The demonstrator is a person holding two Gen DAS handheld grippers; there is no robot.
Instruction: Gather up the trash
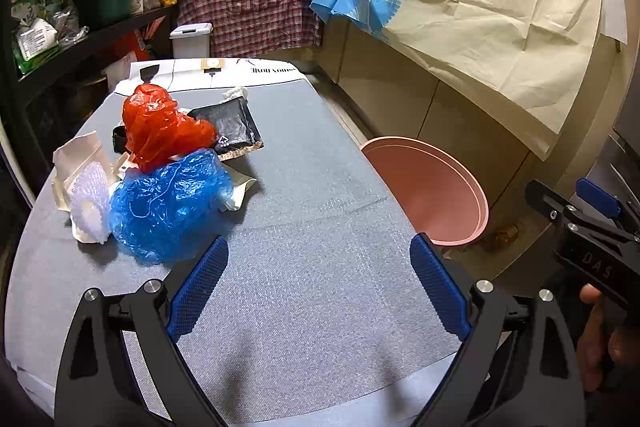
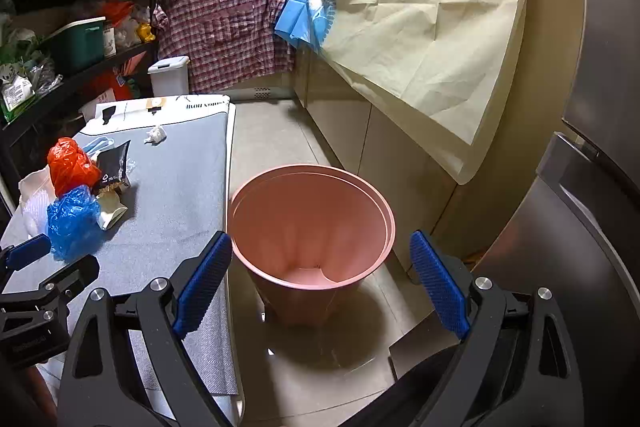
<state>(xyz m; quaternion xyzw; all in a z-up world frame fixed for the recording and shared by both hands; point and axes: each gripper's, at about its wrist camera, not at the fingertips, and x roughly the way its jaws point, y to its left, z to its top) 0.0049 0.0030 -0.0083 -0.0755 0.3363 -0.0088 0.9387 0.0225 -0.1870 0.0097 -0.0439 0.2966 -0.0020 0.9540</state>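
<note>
- Left wrist view: the left gripper (image 1: 319,287) hangs over the grey table mat (image 1: 304,227), its blue-padded jaws spread wide with nothing between them.
- The trash lies in a heap at the left of the mat: a crumpled blue plastic bag (image 1: 168,203) nearest, an orange plastic bag (image 1: 160,127) touching it behind, a black foil pouch (image 1: 232,127) to the right of the orange one, and white bubble wrap (image 1: 90,207) at the left edge.
- A small white paper wad (image 1: 236,93) sits alone farther back.
- Printed paper at the far end of the table carries mirrored lettering I cannot read.
- The pink waste bin (image 1: 436,191) stands on the floor just right of the table, and the right gripper (image 1: 576,207) shows at the right edge, its body marked "DAS".
- Right wrist view: the right gripper (image 2: 320,283) hovers above the pink waste bin (image 2: 312,227), jaws wide apart and holding nothing.
- Table and trash heap lie to the left, with the blue plastic bag (image 2: 72,223) nearest and the left gripper (image 2: 32,267) just beside it.
- A plaid shirt (image 2: 228,31) hangs at the far counter; cream paper (image 2: 424,27) drapes the right-hand cabinets; a white lidded bin (image 2: 168,77) stands beyond the table.
</note>
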